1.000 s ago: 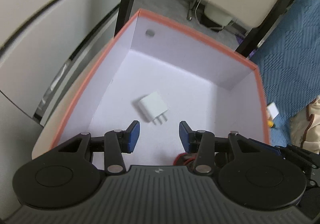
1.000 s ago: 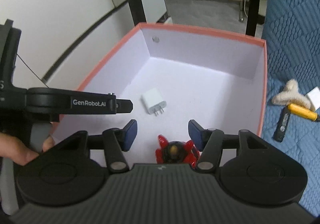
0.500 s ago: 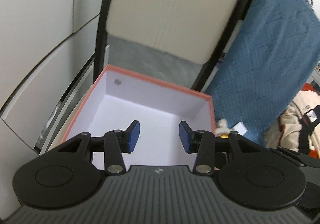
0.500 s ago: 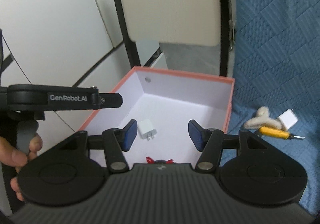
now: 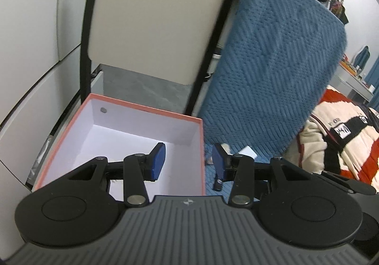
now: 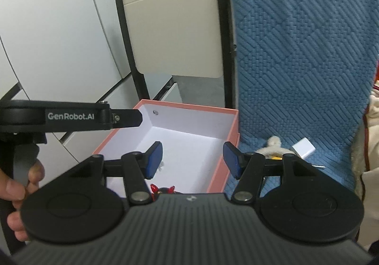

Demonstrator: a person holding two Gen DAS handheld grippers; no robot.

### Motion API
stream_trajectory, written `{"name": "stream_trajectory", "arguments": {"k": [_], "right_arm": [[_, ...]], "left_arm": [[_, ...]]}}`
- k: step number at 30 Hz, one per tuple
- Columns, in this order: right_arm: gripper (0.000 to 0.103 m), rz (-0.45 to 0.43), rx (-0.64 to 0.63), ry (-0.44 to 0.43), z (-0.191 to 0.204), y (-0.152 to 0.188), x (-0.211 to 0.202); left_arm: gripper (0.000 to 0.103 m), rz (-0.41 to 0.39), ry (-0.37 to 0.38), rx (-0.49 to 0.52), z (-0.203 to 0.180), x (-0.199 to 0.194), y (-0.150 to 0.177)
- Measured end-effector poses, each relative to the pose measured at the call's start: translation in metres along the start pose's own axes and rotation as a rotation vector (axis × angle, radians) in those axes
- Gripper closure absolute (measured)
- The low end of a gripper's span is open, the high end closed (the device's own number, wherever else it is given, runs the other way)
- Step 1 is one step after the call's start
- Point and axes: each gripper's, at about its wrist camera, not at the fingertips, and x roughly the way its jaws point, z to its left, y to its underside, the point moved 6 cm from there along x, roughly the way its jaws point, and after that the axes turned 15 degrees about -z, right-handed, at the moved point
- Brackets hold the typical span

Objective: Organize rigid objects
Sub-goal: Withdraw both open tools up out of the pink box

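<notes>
1. Box (image 6: 221,165) – its pink right wall stands between your right gripper (image 6: 192,159) and the loose items at 3 o'clock; swing low and you may strike the wall.
2. White adapter (image 6: 304,148) – lies on the blue blanket (image 6: 296,75), near a fluffy piece (image 6: 274,144); a careless pinch could snag fluff.
3. Left gripper (image 5: 187,162) and right gripper – both jaws wide apart, holding nothing.
4. Red toy (image 6: 163,190) – already in the box at 6 o'clock; a drop could hit it.
</notes>
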Motion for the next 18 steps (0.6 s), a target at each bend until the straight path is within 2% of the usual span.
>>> {"name": "stream_trajectory", "arguments": {"k": [18], "right_arm": [[0.043, -0.061, 0.003, 0.085, -0.06, 0.031, -0.091]], "left_arm": [[0.054, 0.024, 0.071, 0.049, -0.076, -0.044, 0.063]]}}
